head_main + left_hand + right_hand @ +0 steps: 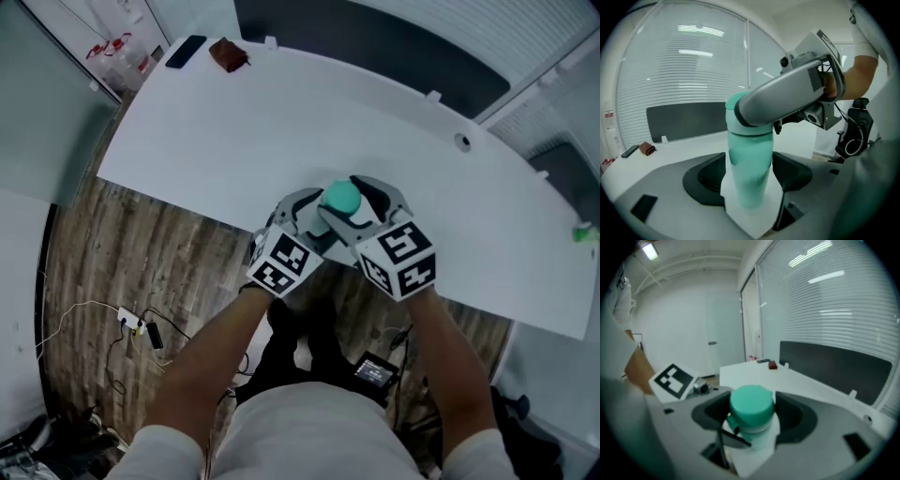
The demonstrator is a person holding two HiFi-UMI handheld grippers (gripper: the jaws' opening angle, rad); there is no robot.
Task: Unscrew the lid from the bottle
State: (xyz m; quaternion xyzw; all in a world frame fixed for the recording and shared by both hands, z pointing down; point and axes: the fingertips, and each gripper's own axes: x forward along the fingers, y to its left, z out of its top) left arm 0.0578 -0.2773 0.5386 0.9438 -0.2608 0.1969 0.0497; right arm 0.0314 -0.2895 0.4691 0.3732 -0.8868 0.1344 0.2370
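The left gripper [748, 182] is clamping its fingers [705, 180] on the body of the green bottle [749, 154], which is standing upright at the near edge of the white worktop [281, 122]. The right gripper [753, 419] is coming at it from the opposite side and is pinching the green lid [752, 406] between its fingers [797, 418].

This is looking like the loosening turn itself. To do it well, the left hand should be squeezing hard enough that the body is not spinning along. The right hand should be rolling about the bottle's upright axis, not dragging it sideways, since the worktop edge is so close. The right fingers should be sitting on the lid's wall, not on the collar below. Lifting is best left until the thread is running free.
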